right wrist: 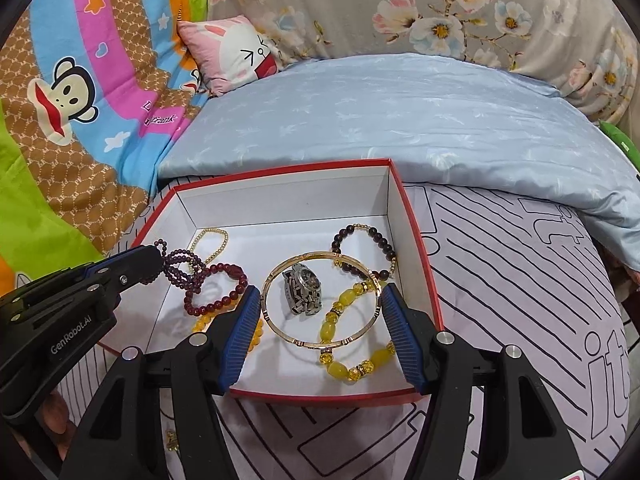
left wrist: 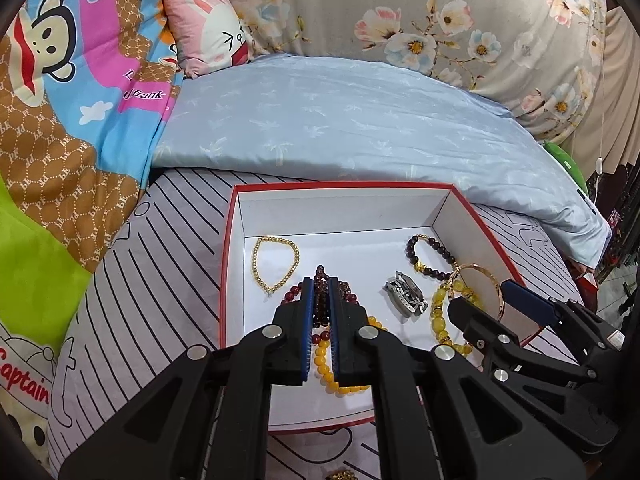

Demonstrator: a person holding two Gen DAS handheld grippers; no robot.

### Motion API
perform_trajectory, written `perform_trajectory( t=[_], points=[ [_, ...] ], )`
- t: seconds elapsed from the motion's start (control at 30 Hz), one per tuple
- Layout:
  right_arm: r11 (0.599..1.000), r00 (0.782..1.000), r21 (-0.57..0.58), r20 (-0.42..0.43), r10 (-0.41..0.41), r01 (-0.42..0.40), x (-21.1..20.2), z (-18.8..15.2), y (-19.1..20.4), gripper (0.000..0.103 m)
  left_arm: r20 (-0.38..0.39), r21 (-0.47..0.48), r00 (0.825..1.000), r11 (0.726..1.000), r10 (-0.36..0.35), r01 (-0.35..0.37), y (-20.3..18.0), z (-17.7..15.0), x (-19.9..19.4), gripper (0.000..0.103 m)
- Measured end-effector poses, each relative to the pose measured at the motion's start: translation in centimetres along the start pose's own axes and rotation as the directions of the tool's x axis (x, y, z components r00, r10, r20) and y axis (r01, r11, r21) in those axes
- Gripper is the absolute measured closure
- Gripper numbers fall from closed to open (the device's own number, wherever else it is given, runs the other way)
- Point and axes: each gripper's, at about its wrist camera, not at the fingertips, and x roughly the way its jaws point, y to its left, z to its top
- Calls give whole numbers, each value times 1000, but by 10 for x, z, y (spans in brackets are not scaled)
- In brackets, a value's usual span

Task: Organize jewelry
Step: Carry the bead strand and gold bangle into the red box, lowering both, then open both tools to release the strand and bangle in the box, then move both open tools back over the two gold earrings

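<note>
Your left hand-held gripper (left wrist: pixel 320 286) is clenched on a strand of small dark-red beads (right wrist: pixel 180 270), which hangs from its tips over the left part of the red box (left wrist: pixel 224 264). Your right hand-held gripper (right wrist: pixel 318 294) holds the gold bangle (right wrist: pixel 320 300) across its width, a blue pad on each side of the ring, above the box floor. Box sits on the striped bed sheet (right wrist: pixel 520 300), white inside, open top. In it: gold bead bracelet (left wrist: pixel 276 264) at far left, a larger red bead bracelet (right wrist: pixel 218 292) under the left gripper, yellow bead strand (left wrist: pixel 324 364) near the front wall, watch (right wrist: pixel 302 294) in the middle seen through the bangle, dark bead bracelet (right wrist: pixel 364 252) at the far right corner, chunky yellow bracelet (right wrist: pixel 348 336) at front right, partly under the bangle. Blue quilt (left wrist: pixel 340 128) lies behind the box, pink pillow (left wrist: pixel 208 36) beyond it. A small gold piece (right wrist: pixel 172 440) lies on the sheet outside the box, near edge, too small to tell what it is.
</note>
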Motion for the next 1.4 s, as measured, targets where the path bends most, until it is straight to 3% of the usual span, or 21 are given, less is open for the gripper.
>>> perform_trajectory(
  t=[0.13, 0.27, 0.77, 1.4],
  points=[
    [1000, 1000, -13, -9, -9, 9, 5, 0, 2, 42, -13, -3, 1000, 1000, 7, -7, 0, -2, 5, 95],
    [1000, 1000, -15, -10, -21, 21, 6, -2, 3, 42, -5, -18, 1000, 1000, 20, -20, 4, -2, 5, 83],
    [1000, 1000, 3, 13, -21, 21, -28, -15, 2, 42, 12, -28, 1000, 1000, 8, -7, 8, -13, -24, 82],
    [1000, 1000, 14, 15, -17, 17, -82, -59, 11, 42, -5, -30, 1000, 1000, -5, 5, 2, -49, -63, 82]
  ],
)
